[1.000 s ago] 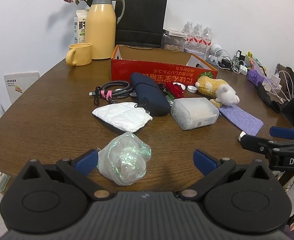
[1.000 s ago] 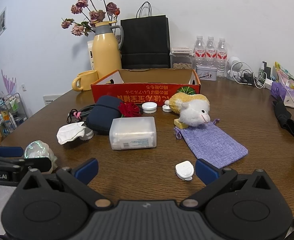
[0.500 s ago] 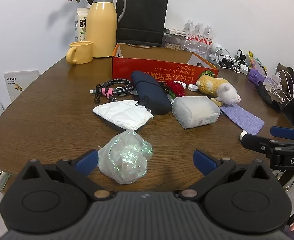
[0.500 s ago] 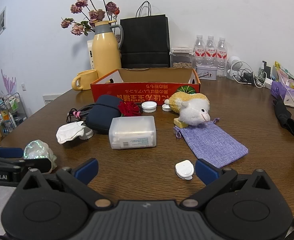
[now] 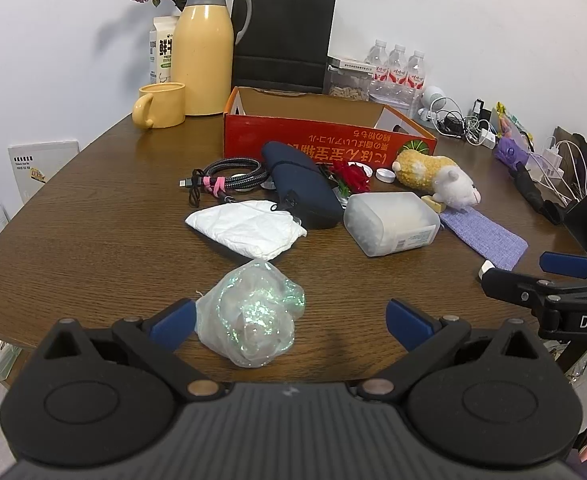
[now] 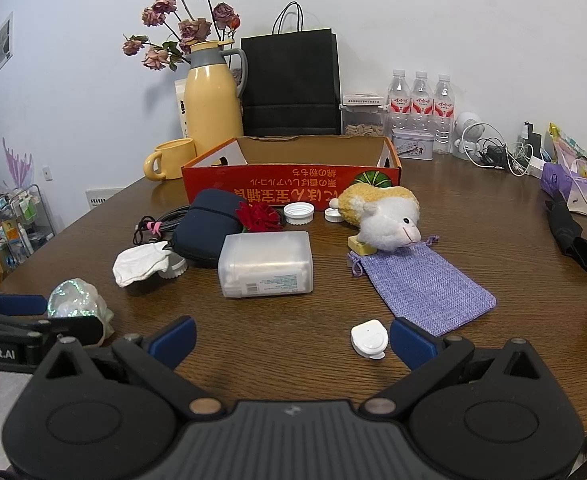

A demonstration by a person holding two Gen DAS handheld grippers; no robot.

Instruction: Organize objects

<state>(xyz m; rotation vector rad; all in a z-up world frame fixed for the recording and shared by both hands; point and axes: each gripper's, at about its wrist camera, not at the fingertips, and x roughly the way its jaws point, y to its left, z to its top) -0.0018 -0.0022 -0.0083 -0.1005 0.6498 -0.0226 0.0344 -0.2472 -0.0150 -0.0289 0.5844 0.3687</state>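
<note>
Left wrist view: my left gripper sits low centre, jaws spread wide, nothing pinched. One iridescent crumpled bag lies on the wooden table between the blue pads, touching the left pad, clear of the right one. Above it, mid-frame: one white cloth, one navy pouch, one coiled cable, one red flower, one frosted plastic box with white stuff inside, can't tell what. One plush sheep, one purple sack. One orange cardboard box upper centre; interior mostly hidden from here. Three water bottles upper right. One yellow jug and one yellow mug upper left.

Right wrist view: right gripper low centre, jaws also spread, empty. One small white case lies just beside the right pad; contact I can't confirm. Two white caps centre, in front of the cardboard box; the part of its inside I see looks bare. The black paper bag stands behind it, contents not visible. The iridescent bag sits at lower left by the other gripper.
</note>
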